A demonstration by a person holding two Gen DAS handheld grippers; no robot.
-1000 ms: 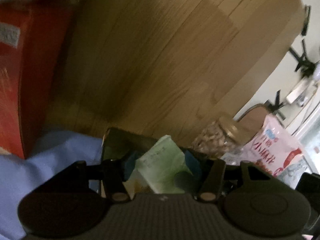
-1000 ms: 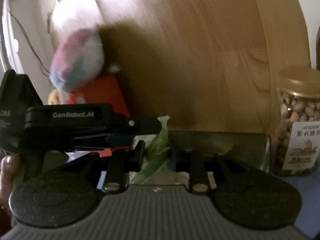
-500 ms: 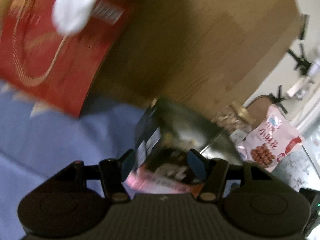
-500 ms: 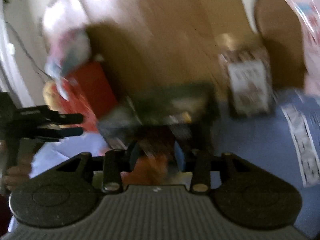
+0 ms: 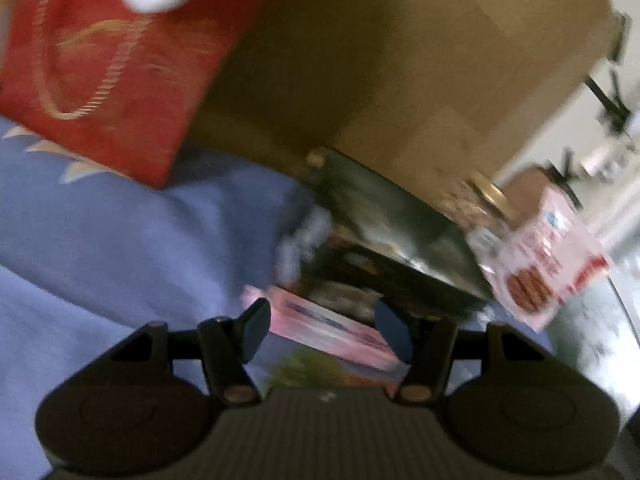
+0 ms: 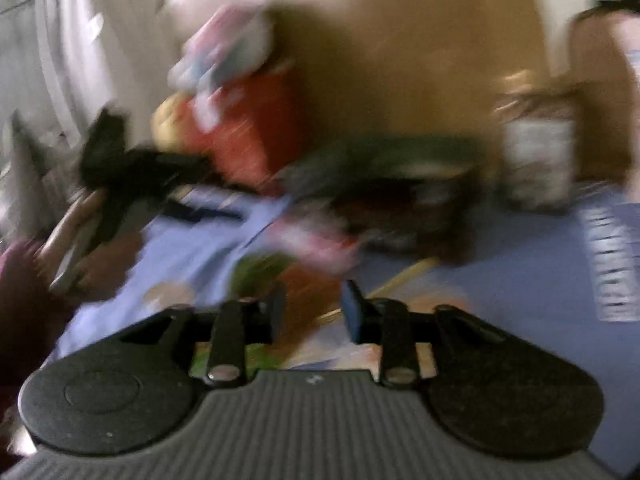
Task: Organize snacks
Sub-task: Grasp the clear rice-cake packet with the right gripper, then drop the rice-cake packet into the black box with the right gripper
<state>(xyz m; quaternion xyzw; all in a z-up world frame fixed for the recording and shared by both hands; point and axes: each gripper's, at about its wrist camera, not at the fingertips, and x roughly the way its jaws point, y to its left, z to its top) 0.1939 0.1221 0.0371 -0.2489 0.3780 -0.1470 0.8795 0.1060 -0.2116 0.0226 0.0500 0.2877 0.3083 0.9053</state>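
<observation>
Both views are motion-blurred. A dark open box [image 5: 392,240] lies on a blue cloth [image 5: 120,248], with a pink snack packet [image 5: 332,328] in front of it. My left gripper [image 5: 326,330] is open and empty, its jaws either side of the pink packet's near end, above it. In the right wrist view the same dark box [image 6: 400,184] and pink packet [image 6: 316,244] lie ahead. My right gripper [image 6: 314,312] is open and empty, above an orange and green packet [image 6: 280,280]. The left gripper [image 6: 132,168] shows at the left, held in a hand.
A red box [image 5: 108,64] leans at the back left against a wooden board [image 5: 400,60]. A nut jar [image 5: 476,208] and a pink peanut bag [image 5: 544,264] stand right of the dark box. The jar also shows in the right wrist view [image 6: 536,152].
Both grippers let go of the green packet they held at the box one second ago and have pulled back from the box, so more blue cloth shows.
</observation>
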